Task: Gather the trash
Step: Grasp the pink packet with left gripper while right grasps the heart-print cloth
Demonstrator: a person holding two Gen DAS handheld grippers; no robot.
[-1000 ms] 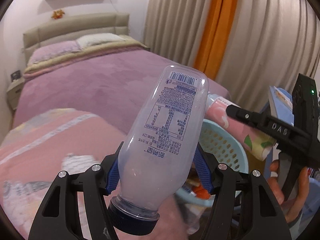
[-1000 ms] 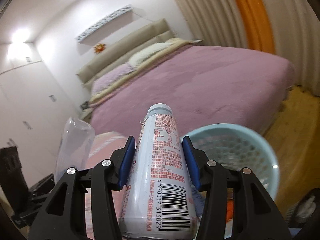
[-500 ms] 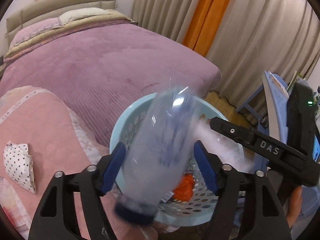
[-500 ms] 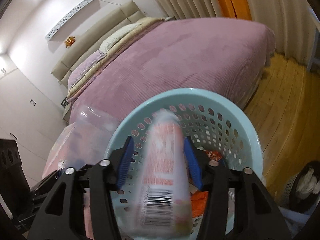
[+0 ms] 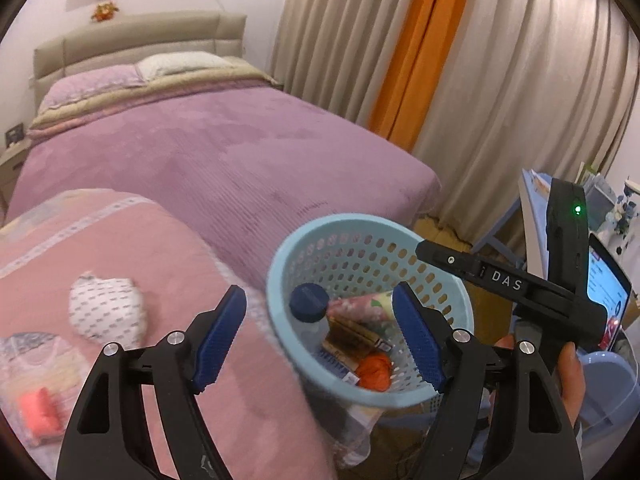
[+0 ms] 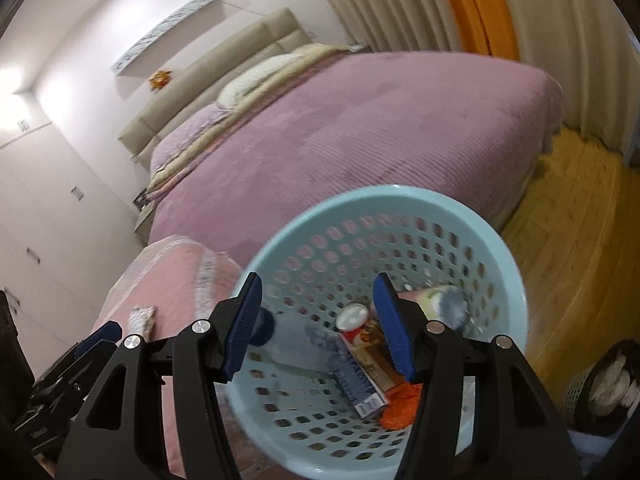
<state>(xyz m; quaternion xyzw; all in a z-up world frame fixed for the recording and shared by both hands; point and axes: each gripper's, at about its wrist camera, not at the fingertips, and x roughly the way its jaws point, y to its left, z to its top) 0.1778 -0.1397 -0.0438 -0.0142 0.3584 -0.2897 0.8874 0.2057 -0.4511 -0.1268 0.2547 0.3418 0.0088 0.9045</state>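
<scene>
A light blue perforated basket (image 5: 288,256) (image 6: 516,264) stands beside the pink quilt. Inside lie a clear plastic bottle with a dark blue cap (image 5: 309,303) (image 6: 304,340), a floral pink spray can (image 5: 360,305) (image 6: 440,300), small boxes and an orange scrap (image 5: 374,368) (image 6: 400,408). My left gripper (image 5: 320,340) is open and empty above the basket's near edge. My right gripper (image 6: 318,326) is open and empty over the basket; its body shows in the left wrist view (image 5: 520,288). A white dotted crumpled wad (image 5: 106,312) (image 6: 141,318) lies on the quilt.
A bed with a purple cover (image 5: 208,152) lies beyond the basket. A folded pink quilt (image 5: 120,248) is at the left, with a packet (image 5: 38,384) on it. Curtains (image 5: 500,80) hang at the right. A dark bin (image 6: 604,388) stands on the wooden floor.
Both grippers have opened. The clear bottle left my left gripper and the spray can left my right gripper; both now lie in the basket.
</scene>
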